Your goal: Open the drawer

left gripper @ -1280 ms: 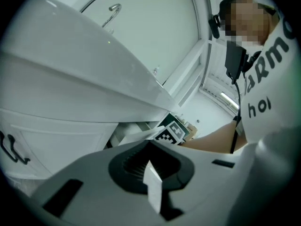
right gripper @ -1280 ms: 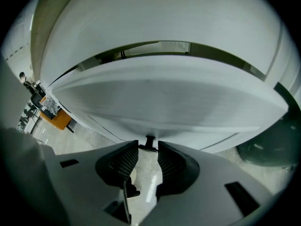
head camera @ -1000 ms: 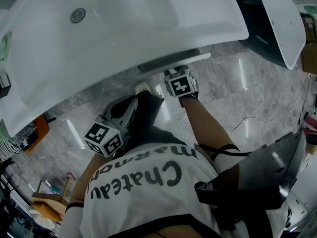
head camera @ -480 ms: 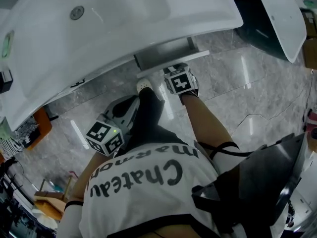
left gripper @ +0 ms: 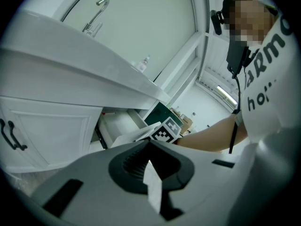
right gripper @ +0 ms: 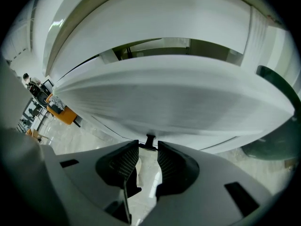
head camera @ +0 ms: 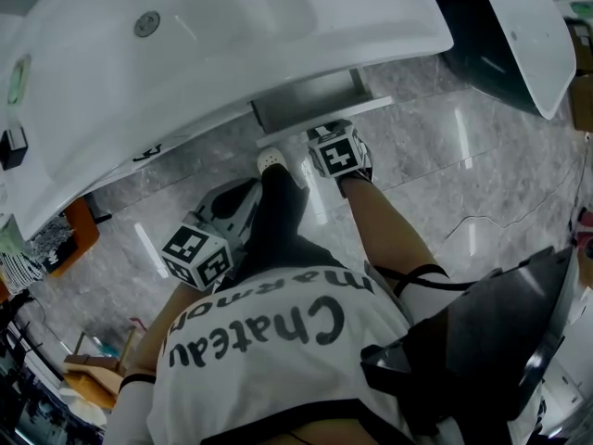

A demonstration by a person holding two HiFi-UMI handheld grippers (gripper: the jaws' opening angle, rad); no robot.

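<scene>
Since the frame one second earlier, the drawer (head camera: 310,95) has slid farther out from under the basin (head camera: 232,44), and the right gripper (right gripper: 148,147) has come back with its front; over the last half second little has changed. At lower left of the head view, the left gripper (left gripper: 149,144) hangs beside the person's leg (head camera: 278,211), well apart from the drawer and tipped gently down toward the cabinet (left gripper: 47,126). Its jaws are pressed together with nothing between them. At upper centre, the drawer stands partly open. Its grey interior is exposed below the basin's rim, and its white front runs from lower left to upper right across the frame. Just below that front, right of centre, sits the right gripper, plainly the nearer of the two. In its own view the small dark knob (right gripper: 149,141) lies straight ahead, between the jaw tips. The jaws stand apart and are closing on it, with a sliver of gap at the left pad, so no firm pinch shows. The right forearm (head camera: 380,225) reaches up the frame from the torso, nearly straight, with the gripper angled steeply down. Further opening would likely call for a pull square to the front's long axis, down the frame toward the person.
</scene>
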